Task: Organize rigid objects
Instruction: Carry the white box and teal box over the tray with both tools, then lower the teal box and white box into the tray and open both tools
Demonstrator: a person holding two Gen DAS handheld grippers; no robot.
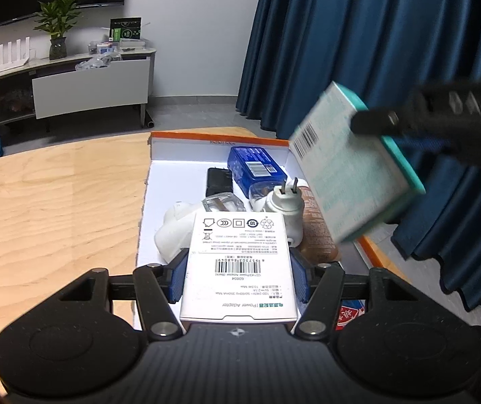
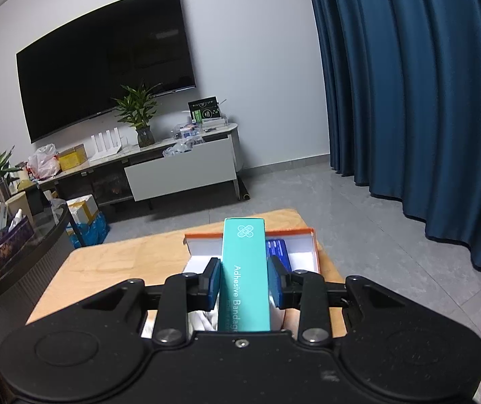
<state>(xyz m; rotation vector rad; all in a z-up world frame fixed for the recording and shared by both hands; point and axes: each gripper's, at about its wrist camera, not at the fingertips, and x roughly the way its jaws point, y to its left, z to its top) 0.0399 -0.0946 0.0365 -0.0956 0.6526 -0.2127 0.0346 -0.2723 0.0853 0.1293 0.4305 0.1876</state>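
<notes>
My left gripper point(image 1: 238, 277) clamps the white adapter box point(image 1: 238, 269) low over the orange-rimmed tray point(image 1: 220, 139), ready to slot in; my right gripper point(image 2: 244, 284) pinches the teal bandage box point(image 2: 244, 276) higher, waiting clear.

Teal bandage box point(image 2: 245, 276), white barcoded adapter box point(image 1: 238, 269), orange-rimmed white tray point(image 1: 220, 141), navy curtain point(image 2: 409, 84).

Both views are evenly lit by soft indoor light. Strong fisheye bending is seen at the edges. The teal-edged cardboard box point(image 1: 351, 165) at right is motion-blurred.
</notes>
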